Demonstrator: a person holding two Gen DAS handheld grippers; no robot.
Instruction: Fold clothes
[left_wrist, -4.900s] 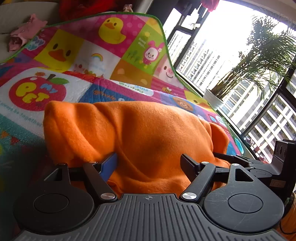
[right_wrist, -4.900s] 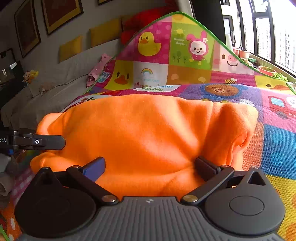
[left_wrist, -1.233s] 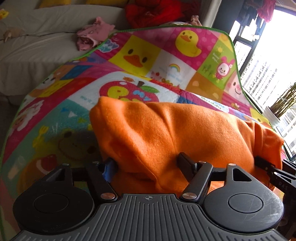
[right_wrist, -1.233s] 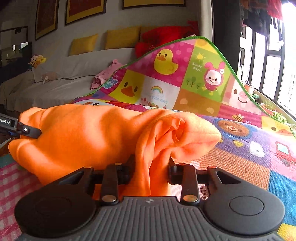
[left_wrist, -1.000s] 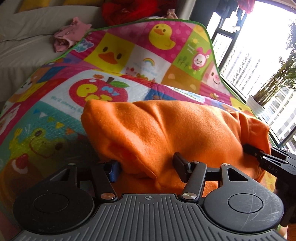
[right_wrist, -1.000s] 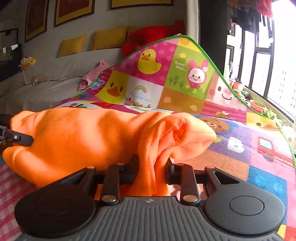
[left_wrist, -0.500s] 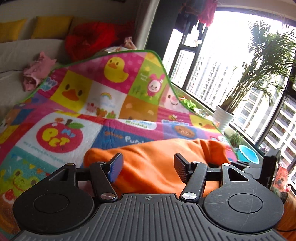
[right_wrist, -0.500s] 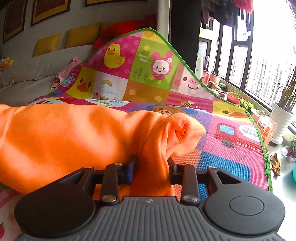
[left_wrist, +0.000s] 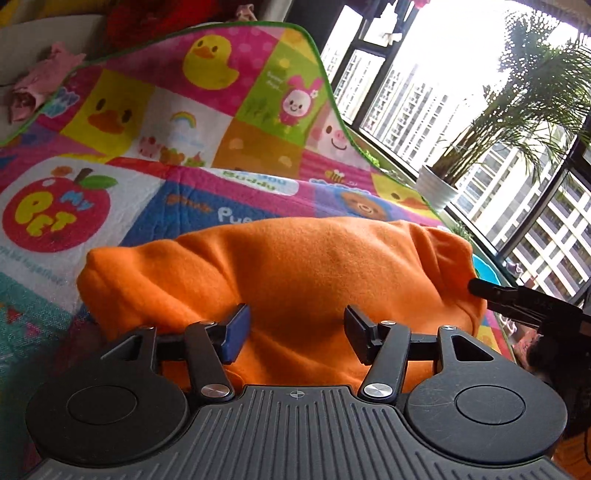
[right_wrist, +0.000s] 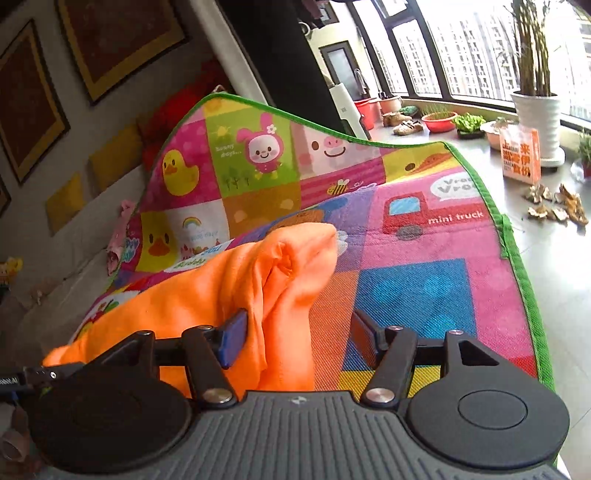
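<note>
An orange fleece garment (left_wrist: 295, 273) lies folded in a thick bundle on a colourful children's play mat (left_wrist: 155, 122). My left gripper (left_wrist: 295, 326) is open, its jaws spread over the bundle's near edge without pinching it. In the right wrist view the same garment (right_wrist: 229, 288) lies at the left, and my right gripper (right_wrist: 295, 338) is open at its right end, the left pad touching the cloth and the right pad over bare mat. The right gripper's fingers (left_wrist: 517, 299) show at the bundle's right end in the left view.
The mat (right_wrist: 436, 236) curls up at the back against a sofa with a pink cloth (left_wrist: 37, 85). A white plant pot (right_wrist: 535, 122), small pots and an orange bag (right_wrist: 519, 155) stand on the floor by the windows. The mat's green edge (right_wrist: 524, 280) runs along the right.
Both grippers have opened and let go of the orange garment, which now rests on the mat. The right gripper has swung to the right, toward the windows.
</note>
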